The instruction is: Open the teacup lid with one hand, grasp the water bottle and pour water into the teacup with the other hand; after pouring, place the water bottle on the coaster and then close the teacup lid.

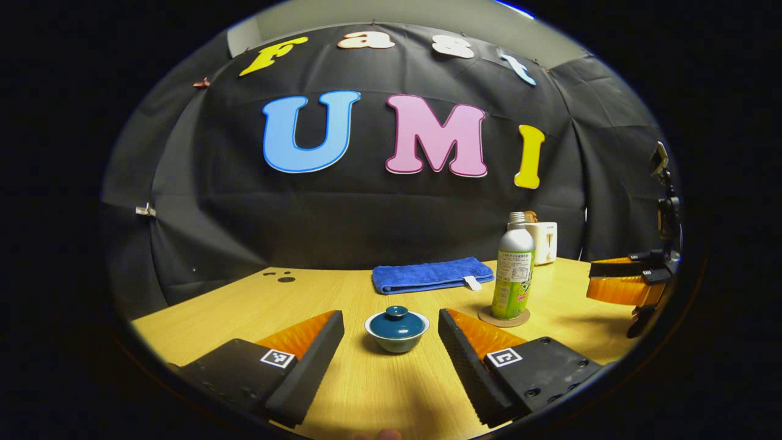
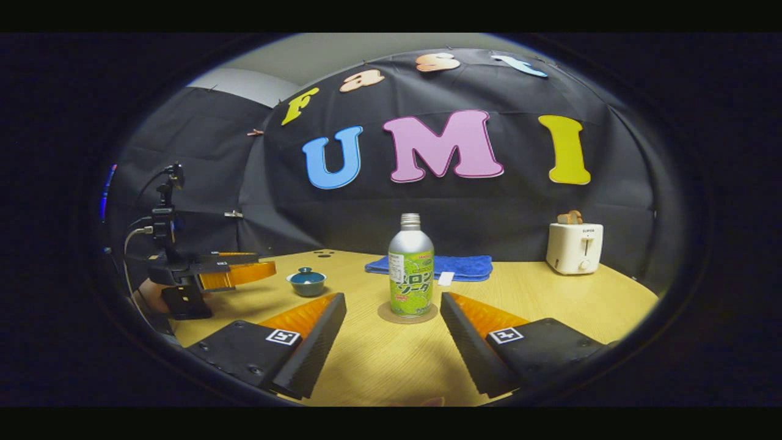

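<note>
The teacup [image 1: 396,330] is a small round bowl with a pale outside and a dark teal lid [image 1: 396,322] seated on it, knob upright. It sits on the wooden table [image 1: 379,391] at twelve o'clock of the left gripper [image 1: 391,336], whose fingers are spread wide with nothing between them. The water bottle [image 2: 411,275], silver with a green label, stands upright on a round coaster [image 2: 407,316] at twelve o'clock of the right gripper [image 2: 393,339], likewise spread wide and empty. Behind lie a folded blue towel [image 2: 455,267] and, at two o'clock, a white toaster [image 2: 574,247] against the black cloth wall.
</note>
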